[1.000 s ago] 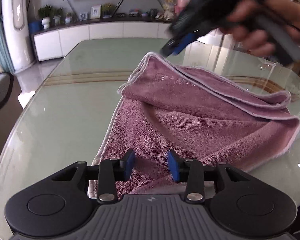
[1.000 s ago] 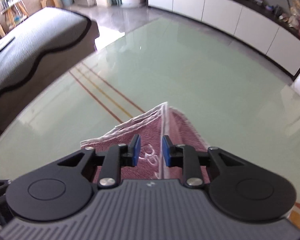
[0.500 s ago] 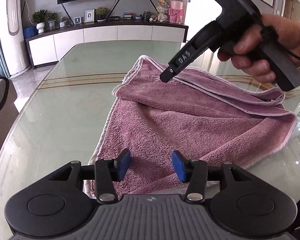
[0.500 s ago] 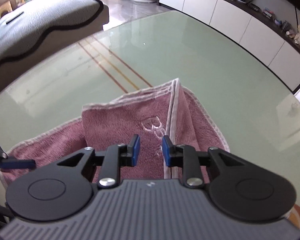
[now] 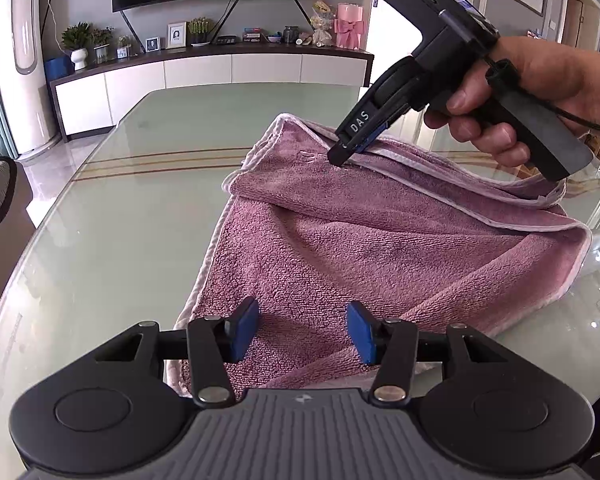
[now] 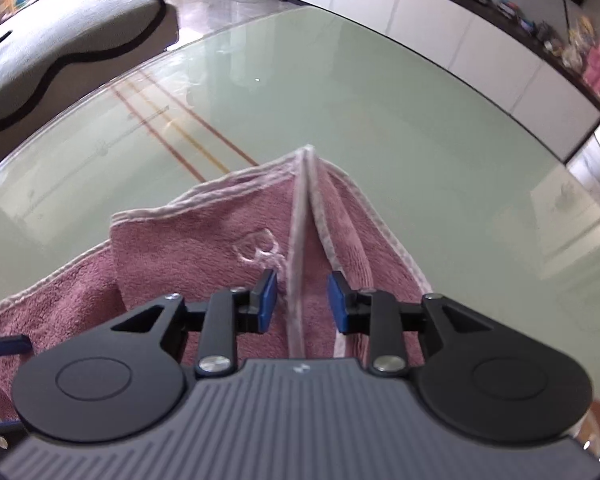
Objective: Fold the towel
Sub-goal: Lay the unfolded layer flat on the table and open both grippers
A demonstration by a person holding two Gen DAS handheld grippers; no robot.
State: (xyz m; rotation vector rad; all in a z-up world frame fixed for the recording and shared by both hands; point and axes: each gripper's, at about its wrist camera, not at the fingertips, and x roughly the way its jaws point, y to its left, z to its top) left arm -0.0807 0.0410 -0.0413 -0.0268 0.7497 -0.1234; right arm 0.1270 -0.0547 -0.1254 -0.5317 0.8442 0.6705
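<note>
A mauve terry towel with a pale hem lies folded over on the glass table. My left gripper is open and empty over the towel's near edge. My right gripper is open, its jaws either side of the raised hem of the folded corner, not pinching it. In the left wrist view the right gripper is hand-held, its tips down on the towel's far folded edge. The towel has an embroidered mark.
The table's rounded rim runs on the left. A white low cabinet with ornaments and a TV stand behind the table. A grey sofa stands beyond the table's edge.
The right gripper's jaws have widened and let go of the hem, and it has lowered onto the towel's far fold. The left gripper has opened slightly wider and stayed in place.
</note>
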